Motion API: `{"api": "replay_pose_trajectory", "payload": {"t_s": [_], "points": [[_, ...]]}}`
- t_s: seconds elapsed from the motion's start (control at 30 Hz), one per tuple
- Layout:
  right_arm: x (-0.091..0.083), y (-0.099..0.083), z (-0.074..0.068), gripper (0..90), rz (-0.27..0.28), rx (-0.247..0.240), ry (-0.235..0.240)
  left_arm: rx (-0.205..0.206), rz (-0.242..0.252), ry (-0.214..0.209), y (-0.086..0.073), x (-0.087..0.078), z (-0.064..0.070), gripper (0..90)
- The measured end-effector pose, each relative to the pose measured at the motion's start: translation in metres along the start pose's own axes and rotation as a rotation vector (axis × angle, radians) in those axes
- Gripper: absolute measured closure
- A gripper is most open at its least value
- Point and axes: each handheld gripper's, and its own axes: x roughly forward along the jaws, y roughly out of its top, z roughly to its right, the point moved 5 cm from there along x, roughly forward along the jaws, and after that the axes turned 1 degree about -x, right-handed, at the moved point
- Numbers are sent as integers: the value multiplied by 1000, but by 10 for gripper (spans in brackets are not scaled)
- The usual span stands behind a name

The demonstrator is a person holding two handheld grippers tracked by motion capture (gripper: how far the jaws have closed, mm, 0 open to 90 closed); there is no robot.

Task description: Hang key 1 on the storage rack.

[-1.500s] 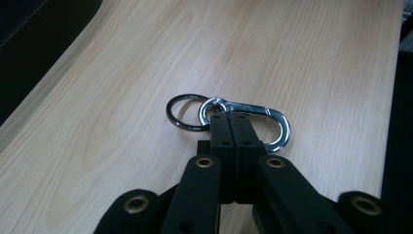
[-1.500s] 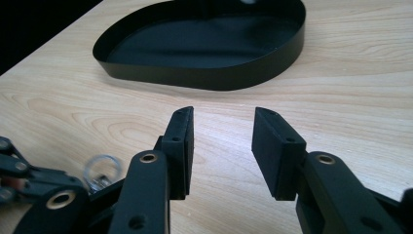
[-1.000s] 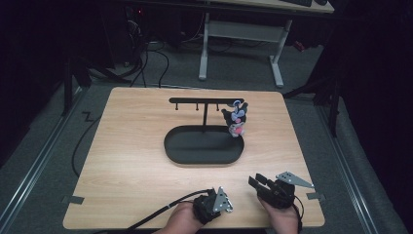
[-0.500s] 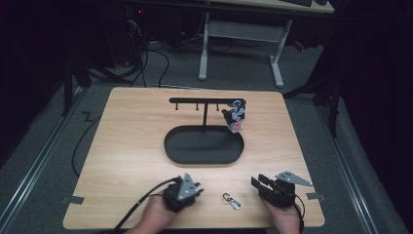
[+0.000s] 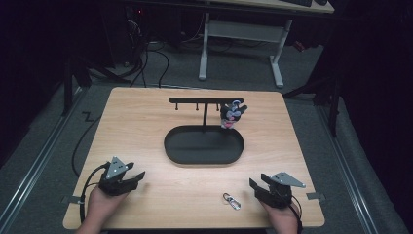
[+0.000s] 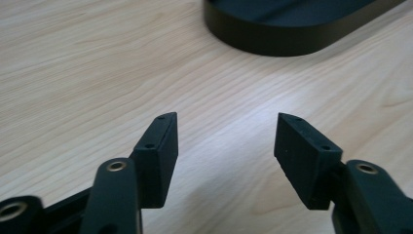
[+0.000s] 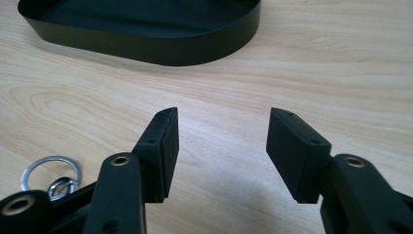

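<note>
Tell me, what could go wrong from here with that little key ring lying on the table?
The key ring lies flat on the wood near the table's front edge; a clumsy nudge might slide it off. It is thin and flat, so the right claw, open beside it, may slip over it rather than catch it. The stand already carries a charm at one end; reaching for its hooks could bump that.

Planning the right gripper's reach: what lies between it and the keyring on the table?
Nothing: in the high view, bare wood separates the right gripper from the keyring. The right gripper view puts the keyring just beside its open fingers.
</note>
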Motion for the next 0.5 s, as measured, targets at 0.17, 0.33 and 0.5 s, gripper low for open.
{"api": "replay_pose_trajectory", "payload": {"t_s": [0.17, 0.33, 0.5], "points": [[1, -1, 4, 405, -3, -3, -30, -4, 24, 6, 3, -1, -2, 355], [2, -1, 5, 347, 1, 21, -21, -8, 32, -15, 4, 0, 0, 342], [3, 5, -1, 312, -7, 22, -24, 4, 33, -17, 5, -1, 3, 332]]}}
